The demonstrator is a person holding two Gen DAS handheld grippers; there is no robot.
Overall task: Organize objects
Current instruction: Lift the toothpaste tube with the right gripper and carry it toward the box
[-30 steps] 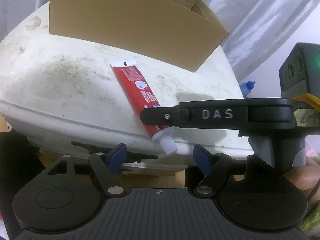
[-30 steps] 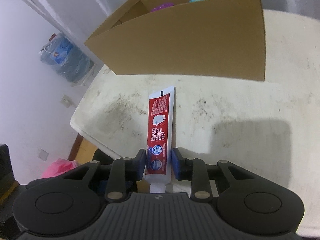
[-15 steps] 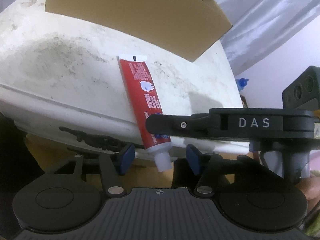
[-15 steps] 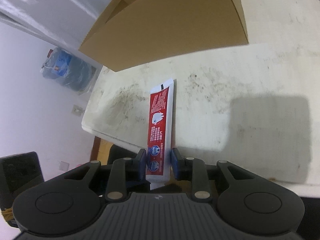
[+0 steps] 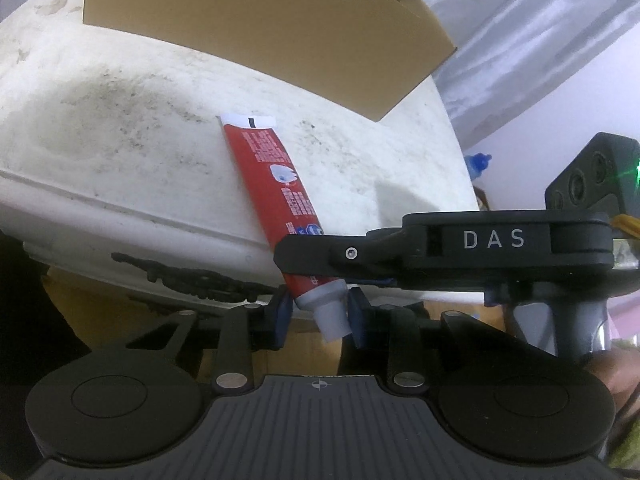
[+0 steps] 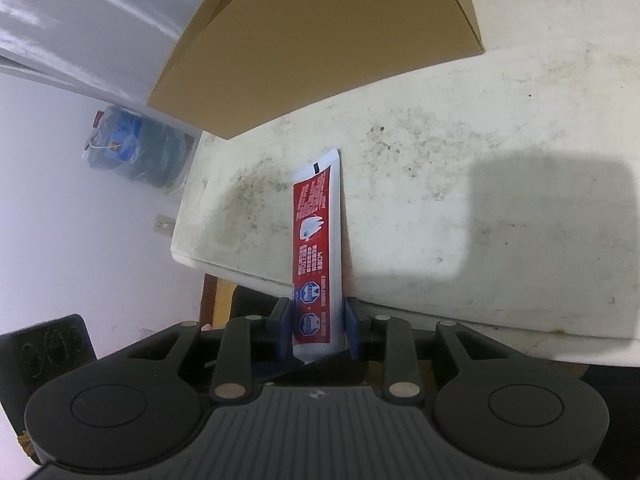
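Item: toothpaste tube (image 5: 276,184), red with a white crimped tail and a white cap (image 5: 330,318). Location: lying on the stained white surface (image 5: 120,148), its cap end hanging out past the near edge, its tail pointing toward the cardboard box (image 5: 256,20) that stood well apart at the far side.

Long axis: ran from the near edge toward the box, roughly in line with the right tongs and slightly slanted to the left tongs.

Right tongs (image 6: 318,328): clamped on the tube's lower body just above the shoulder, blue pads pressed against both long sides. In the left view they crossed the tube from the right, black arm marked DAS.

Left tongs (image 5: 318,314): drawn together on the neck and cap end, directly below the right tongs' hold; pads appeared to touch the cap on both sides.

Nearer hand: both were at the same overhanging end, the left one lowest.

Judgement: with both holds stacked at the cap end, the tail was free; a lift toward the box would likely hinge on one pair letting go.
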